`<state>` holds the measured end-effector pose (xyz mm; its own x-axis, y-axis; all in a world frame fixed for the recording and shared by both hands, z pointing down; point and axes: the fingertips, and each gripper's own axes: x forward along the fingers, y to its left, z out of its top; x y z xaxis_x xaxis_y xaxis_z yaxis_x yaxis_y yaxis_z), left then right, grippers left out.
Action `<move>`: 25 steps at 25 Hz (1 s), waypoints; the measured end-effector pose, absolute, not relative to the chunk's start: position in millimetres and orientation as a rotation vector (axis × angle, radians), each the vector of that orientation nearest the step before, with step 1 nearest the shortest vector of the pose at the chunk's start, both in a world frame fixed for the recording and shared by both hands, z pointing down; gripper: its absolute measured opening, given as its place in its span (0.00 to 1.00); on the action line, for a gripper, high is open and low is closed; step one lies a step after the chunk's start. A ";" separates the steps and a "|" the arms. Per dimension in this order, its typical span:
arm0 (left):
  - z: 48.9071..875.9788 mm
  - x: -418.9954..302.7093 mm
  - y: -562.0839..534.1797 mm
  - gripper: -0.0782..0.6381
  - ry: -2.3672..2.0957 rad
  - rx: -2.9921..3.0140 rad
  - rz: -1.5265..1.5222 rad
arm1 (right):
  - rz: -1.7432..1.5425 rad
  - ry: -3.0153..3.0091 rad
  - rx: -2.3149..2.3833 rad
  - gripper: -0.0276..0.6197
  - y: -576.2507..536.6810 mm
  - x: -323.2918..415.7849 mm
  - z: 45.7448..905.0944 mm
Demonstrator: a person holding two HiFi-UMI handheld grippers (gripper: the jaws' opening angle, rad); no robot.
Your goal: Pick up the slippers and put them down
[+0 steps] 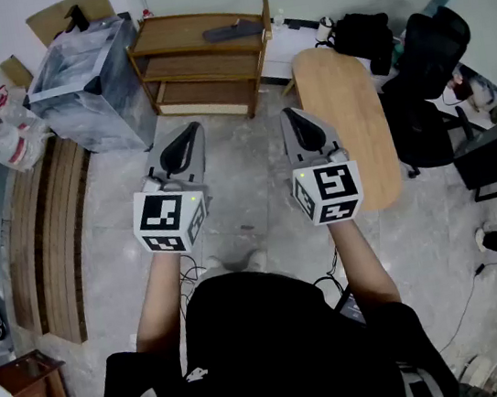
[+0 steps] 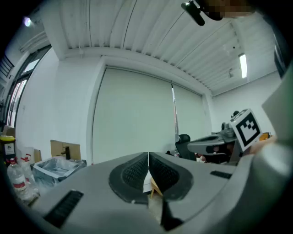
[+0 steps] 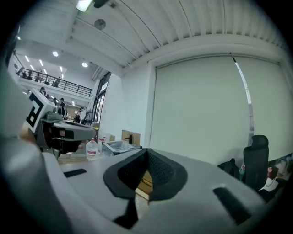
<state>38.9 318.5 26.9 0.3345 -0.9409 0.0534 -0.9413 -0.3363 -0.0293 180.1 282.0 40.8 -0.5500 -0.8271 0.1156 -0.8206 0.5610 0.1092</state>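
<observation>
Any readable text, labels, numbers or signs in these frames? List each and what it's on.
No readable text in any view.
Left cube, right cube: black-and-white square marker patterns only, no letters or digits.
Bottle: red label, too small and blurred to read.
</observation>
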 end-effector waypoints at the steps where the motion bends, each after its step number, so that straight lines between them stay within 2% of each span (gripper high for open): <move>1: 27.2 39.6 318.6 0.12 -1.808 2.562 0.097 | -0.059 -2.641 1.401 0.04 282.3 181.0 41.2; 14: 45.4 56.1 319.6 0.12 -1.818 2.536 0.119 | -0.054 -2.658 1.356 0.04 279.8 197.2 55.2; 25: 53.0 53.3 279.0 0.12 -1.808 2.538 0.108 | -0.150 -2.622 1.310 0.04 247.2 189.8 65.4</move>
<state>53.3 279.0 53.0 0.3253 -0.9430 0.0702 -0.9447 -0.3274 -0.0208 189.8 247.2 65.4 -0.5846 -0.7996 0.1378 -0.7786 0.6006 0.1820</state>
